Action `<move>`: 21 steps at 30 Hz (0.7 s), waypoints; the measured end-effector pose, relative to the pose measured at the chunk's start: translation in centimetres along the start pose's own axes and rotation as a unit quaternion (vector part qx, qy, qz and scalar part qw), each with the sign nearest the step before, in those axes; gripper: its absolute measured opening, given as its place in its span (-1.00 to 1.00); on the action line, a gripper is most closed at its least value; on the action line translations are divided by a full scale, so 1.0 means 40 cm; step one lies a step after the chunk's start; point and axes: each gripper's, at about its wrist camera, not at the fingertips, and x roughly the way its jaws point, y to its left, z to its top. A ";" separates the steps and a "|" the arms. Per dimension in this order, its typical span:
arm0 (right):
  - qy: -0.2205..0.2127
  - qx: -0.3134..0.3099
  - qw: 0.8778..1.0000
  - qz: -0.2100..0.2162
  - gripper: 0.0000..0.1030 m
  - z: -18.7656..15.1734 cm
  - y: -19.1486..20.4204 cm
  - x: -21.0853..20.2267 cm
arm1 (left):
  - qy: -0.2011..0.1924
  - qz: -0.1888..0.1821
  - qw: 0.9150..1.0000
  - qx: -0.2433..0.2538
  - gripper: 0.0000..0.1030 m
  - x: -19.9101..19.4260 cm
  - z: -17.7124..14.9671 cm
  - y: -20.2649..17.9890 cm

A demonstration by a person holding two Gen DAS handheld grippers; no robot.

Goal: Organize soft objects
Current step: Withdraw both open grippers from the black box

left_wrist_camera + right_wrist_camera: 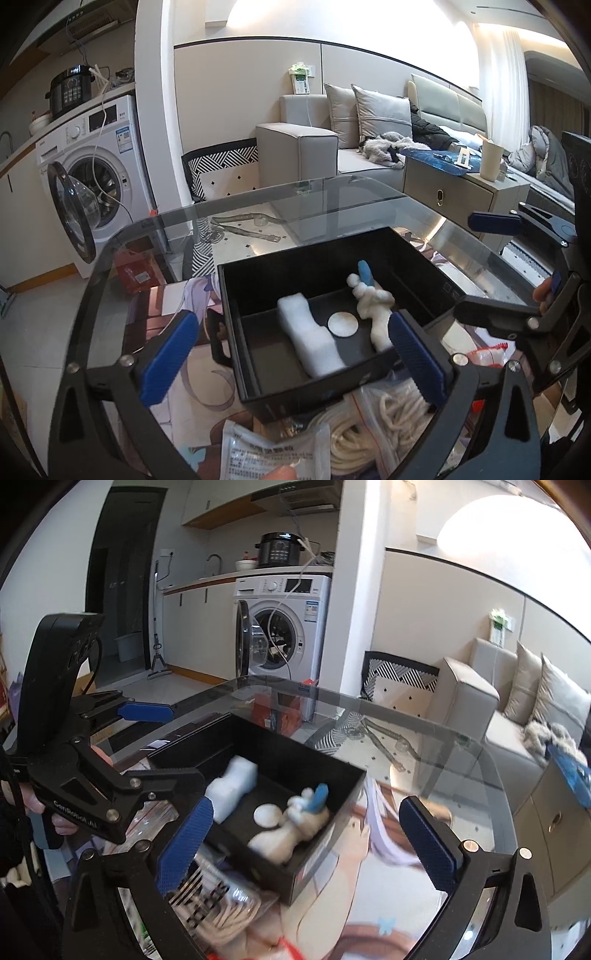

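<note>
A black open box [236, 295] stands on the glass table. In it lie a white foam block [314, 339], a round white pad [342, 324] and a white plush toy [373, 306] with a blue part. My left gripper [293, 360] is open just in front of the box, and nothing is between its blue pads [170, 358]. In the right wrist view my right gripper [306, 845] is open too, over the near corner of the box [317, 871], next to the plush toy [291, 834]. It holds nothing. The left gripper [184, 744] shows at the left.
A clear bag of white rope [369, 417] and a printed packet [273, 450] lie in front of the box. A fingertip touches the packet. The glass table's rim [258, 192] curves behind. Beyond stand a washing machine [99, 162] with its door open, a sofa [303, 147] and a cabinet [454, 192].
</note>
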 end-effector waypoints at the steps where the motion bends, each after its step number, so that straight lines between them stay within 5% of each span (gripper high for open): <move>1: 0.001 0.006 1.000 -0.001 0.99 -0.006 0.000 -0.010 | -0.001 0.001 1.000 0.002 1.00 -0.009 -0.004 -0.002; 21: 0.057 0.024 0.998 -0.011 0.99 -0.153 0.045 -0.105 | 0.013 0.002 1.000 -0.018 1.00 -0.125 -0.095 -0.010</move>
